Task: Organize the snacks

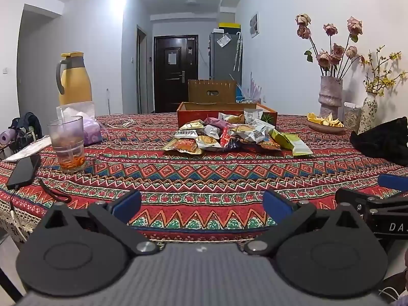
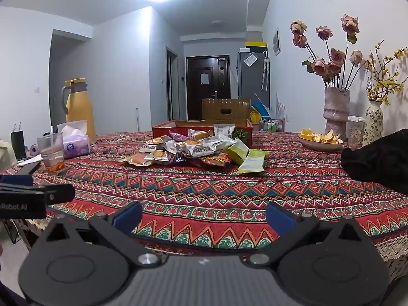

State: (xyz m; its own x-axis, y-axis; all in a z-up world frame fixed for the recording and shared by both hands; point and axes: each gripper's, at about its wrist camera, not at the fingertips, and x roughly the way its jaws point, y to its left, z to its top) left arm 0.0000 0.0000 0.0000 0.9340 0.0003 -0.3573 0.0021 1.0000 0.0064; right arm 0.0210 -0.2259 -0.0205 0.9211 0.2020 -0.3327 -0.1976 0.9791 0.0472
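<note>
Centrally, a heap of snack packets [image 1: 229, 135] lies on the patterned worktop [image 1: 204, 178], just in front of a shallow red cardboard tray [image 1: 188, 113] whose front wall it touches. Two green sachets [image 2: 248, 156] lie at the heap's right edge. Left tongs [image 1: 202, 201] and right tongs [image 2: 204, 214] both stand wide apart, empty, well short of the heap. Judged step: approach. Advisable: take an outlying packet first, pinching a flat sealed edge, so the pile stays undisturbed; avoid the tumbler [image 1: 67, 142] at left and the black cloth [image 1: 385, 140] at right.
</note>
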